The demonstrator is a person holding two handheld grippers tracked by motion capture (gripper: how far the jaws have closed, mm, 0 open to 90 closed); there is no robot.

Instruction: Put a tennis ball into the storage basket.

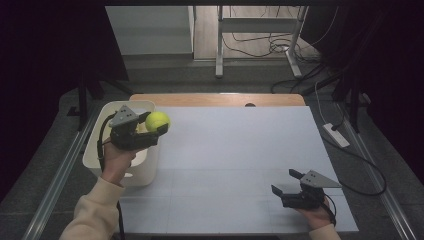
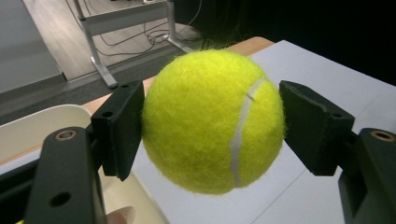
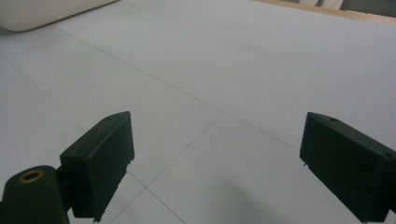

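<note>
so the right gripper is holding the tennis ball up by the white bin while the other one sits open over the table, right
Not quite: the left gripper holds the tennis ball, its jaws pressed on both sides, as the left gripper view shows. It is up by the white bin. The right gripper is the one open over the table, as the high view shows.
</note>
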